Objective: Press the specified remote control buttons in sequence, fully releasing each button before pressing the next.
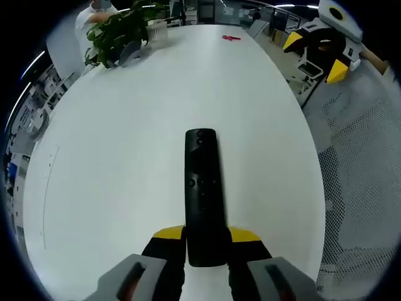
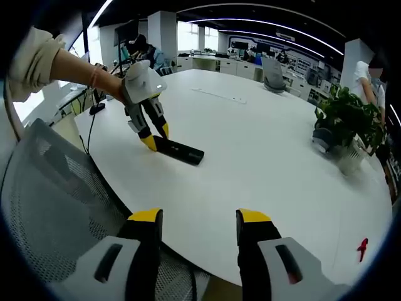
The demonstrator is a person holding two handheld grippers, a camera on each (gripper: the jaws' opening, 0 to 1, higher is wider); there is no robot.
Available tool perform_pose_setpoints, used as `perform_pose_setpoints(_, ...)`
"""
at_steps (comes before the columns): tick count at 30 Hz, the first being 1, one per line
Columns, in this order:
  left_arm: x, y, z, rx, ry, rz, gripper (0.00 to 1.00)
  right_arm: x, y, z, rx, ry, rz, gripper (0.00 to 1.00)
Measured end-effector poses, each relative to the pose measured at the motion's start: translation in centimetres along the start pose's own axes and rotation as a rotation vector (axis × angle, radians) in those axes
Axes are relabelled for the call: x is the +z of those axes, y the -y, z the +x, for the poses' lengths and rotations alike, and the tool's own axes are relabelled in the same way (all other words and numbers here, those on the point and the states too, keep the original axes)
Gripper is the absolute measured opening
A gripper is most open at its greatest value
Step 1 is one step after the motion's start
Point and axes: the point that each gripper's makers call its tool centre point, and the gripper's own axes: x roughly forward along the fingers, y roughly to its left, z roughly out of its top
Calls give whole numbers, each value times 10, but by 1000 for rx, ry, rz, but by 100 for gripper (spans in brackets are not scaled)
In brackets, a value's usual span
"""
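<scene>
On the white table [image 1: 113, 163]: remote [image 1: 202, 188] lying flat, near end clamped by left gripper [image 1: 205, 241]. Right gripper [image 2: 199, 227] spread apart, well back. Best held steady, then one clean press per button.

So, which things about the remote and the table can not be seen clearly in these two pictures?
- Left gripper view: button labels on the remote are too small and dark to read; its near end is hidden between the left gripper tips.
- Right gripper view: the remote's buttons are too small to make out.
- Right gripper view: the small red object on the table is too small to identify.
- Right gripper holds nothing.
</scene>
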Motion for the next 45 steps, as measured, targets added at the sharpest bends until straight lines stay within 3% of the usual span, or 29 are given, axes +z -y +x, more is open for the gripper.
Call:
perform_pose_setpoints(26, -8, 35, -5, -16, 47, -76, 25, -1, -2, 1, 9, -6, -5, 47)
perform_pose_setpoints(45, -19, 65, -9, 24, 98, -130, 24, -3, -10, 4, 51, -27, -40, 46)
